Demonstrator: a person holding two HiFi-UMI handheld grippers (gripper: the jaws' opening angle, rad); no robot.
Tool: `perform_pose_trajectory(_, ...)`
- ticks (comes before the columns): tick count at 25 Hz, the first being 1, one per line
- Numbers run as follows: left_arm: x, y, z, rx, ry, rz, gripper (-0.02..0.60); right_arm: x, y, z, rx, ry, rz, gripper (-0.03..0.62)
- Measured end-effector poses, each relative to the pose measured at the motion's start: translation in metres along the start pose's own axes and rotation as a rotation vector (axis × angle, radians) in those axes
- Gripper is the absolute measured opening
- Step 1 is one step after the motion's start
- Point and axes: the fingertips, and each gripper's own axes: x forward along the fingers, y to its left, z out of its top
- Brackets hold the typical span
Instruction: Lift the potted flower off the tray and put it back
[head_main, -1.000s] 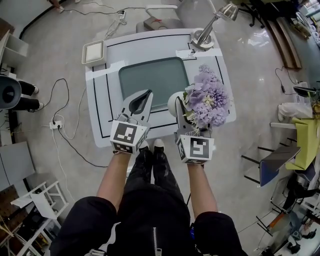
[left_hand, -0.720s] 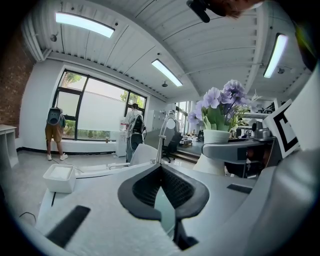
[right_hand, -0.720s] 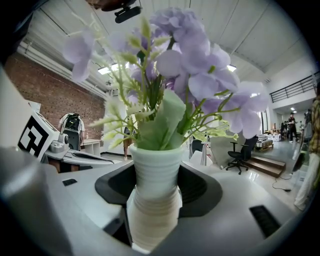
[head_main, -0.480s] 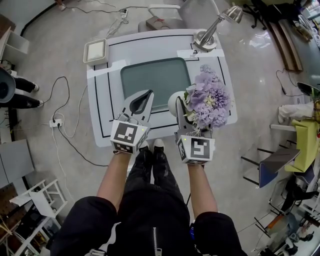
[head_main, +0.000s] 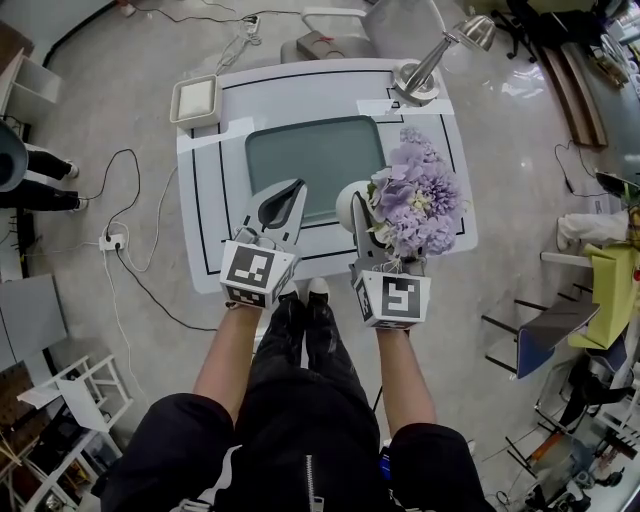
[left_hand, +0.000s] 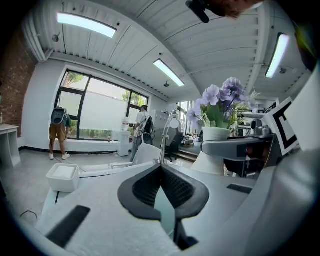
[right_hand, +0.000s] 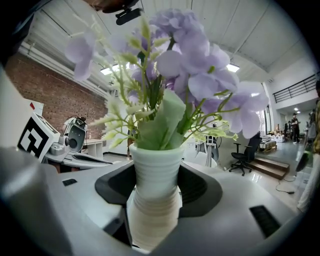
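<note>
White pot (right_hand: 152, 200) w/ lilac blooms (head_main: 418, 195) hadn't budged in the last sec, pinched at the neck by the R hand-held gripper (head_main: 372, 215) at the tray's (head_main: 300, 150) right front corner, L hand-held gripper (head_main: 280, 205) pressed together & empty, so prob. a mid-task pause, put-back pending.

Quantities: two hand-held grippers (head_main: 287, 192) (head_main: 372, 215), one potted flower (head_main: 415, 205), one tray (head_main: 310, 150), one lamp (head_main: 430, 65), one box (head_main: 194, 100), one worktop (head_main: 215, 180).

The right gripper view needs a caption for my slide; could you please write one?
Right gripper shut on the white pot of the potted flower, brick wall behind.
</note>
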Motion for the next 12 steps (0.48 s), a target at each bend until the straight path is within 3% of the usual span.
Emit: perform_pose_trajectory(12, -0.035, 0.054, -0.016, -0.019, 0.022, 0.134, 0.005, 0.056, 0.028, 0.002, -0.033, -0.011, 0.105, 0.245)
